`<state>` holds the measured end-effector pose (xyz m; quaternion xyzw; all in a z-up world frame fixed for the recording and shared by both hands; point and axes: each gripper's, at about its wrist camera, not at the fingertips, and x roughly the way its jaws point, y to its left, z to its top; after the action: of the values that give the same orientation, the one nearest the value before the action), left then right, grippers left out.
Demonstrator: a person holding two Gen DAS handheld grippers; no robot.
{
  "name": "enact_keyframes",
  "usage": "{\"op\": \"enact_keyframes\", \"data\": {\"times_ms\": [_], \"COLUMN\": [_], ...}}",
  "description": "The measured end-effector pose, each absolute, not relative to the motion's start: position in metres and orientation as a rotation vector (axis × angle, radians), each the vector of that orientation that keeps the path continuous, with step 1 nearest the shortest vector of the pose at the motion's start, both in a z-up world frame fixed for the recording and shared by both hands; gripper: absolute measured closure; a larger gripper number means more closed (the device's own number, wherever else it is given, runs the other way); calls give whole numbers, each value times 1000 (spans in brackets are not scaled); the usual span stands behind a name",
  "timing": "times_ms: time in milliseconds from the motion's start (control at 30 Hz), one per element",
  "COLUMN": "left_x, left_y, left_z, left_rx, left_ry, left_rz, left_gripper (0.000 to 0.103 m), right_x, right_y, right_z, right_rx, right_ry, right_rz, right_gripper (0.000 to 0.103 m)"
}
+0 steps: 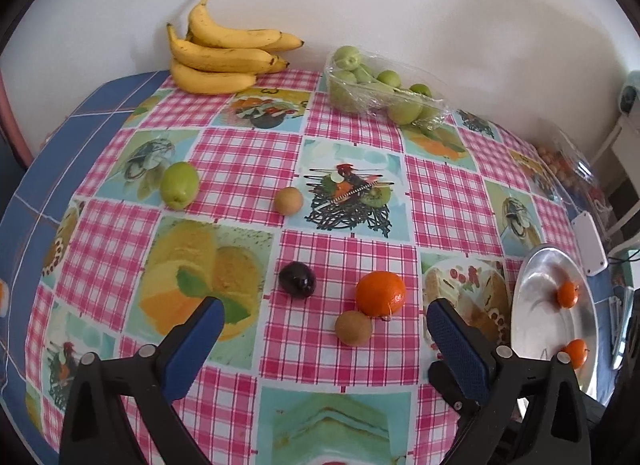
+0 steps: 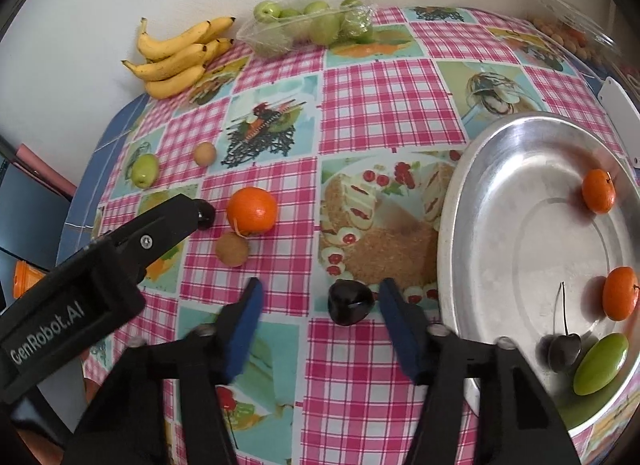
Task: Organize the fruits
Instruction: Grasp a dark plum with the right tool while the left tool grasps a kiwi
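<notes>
A dark plum-like fruit (image 2: 349, 303) lies on the checked tablecloth between the blue pads of my right gripper (image 2: 322, 297). The right pad is almost at it and the left pad stands well clear, so the gripper is open. The round metal tray (image 2: 520, 225) to the right holds two small oranges (image 2: 599, 196), a dark cherry (image 2: 562, 351) and a green oblong fruit (image 2: 600, 363). My left gripper (image 1: 325, 305) hangs open above an orange (image 1: 380, 292), a brown round fruit (image 1: 353, 327) and another dark fruit (image 1: 297, 279).
Bananas (image 1: 224, 57) and a plastic pack of green fruits (image 1: 380, 85) lie by the back wall. A green fruit (image 1: 179, 185) and a small tan fruit (image 1: 288, 201) lie loose mid-table. A clear box (image 2: 568, 33) of small fruits and a white device (image 2: 618, 105) sit at the right edge.
</notes>
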<state>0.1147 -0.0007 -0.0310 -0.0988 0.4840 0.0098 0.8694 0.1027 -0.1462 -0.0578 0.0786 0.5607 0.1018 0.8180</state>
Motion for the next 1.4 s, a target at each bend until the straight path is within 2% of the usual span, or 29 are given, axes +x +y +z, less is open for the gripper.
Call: {"op": "enact_keyframes", "data": {"times_ms": [33,200,433,600,700,1000,1400], "left_x": [117,124,128,130,131,129,128], "left_y": [-2,-6,-12,-19,-20,-18,-21], "left_z": [-34,-51,-61,-64,-64,-62,-60], "left_rx": [-204,-187,-145,-133,-147,-175,-165], "left_ry": [1018,1073,1110,1113,1117,1125,1130], "left_rz": [17,8,-16,-49,-70,-92,-120], "left_gripper": [1,3,25,33,39,55,64], "right_x": [103,107,111,111,112,112,112], "right_y": [-146,-146,-147,-152,-156,-157,-161], "right_z": [-59,-62,-66,-69,-70,-76,-74], "right_rx": [165,147,131,133,145,171,186], "right_ry": [1200,1210,1223,1238,1240,1264,1267], "right_rz": [216,201,186,170,154,163,161], "right_gripper": [57,60,60,63,70,73,74]}}
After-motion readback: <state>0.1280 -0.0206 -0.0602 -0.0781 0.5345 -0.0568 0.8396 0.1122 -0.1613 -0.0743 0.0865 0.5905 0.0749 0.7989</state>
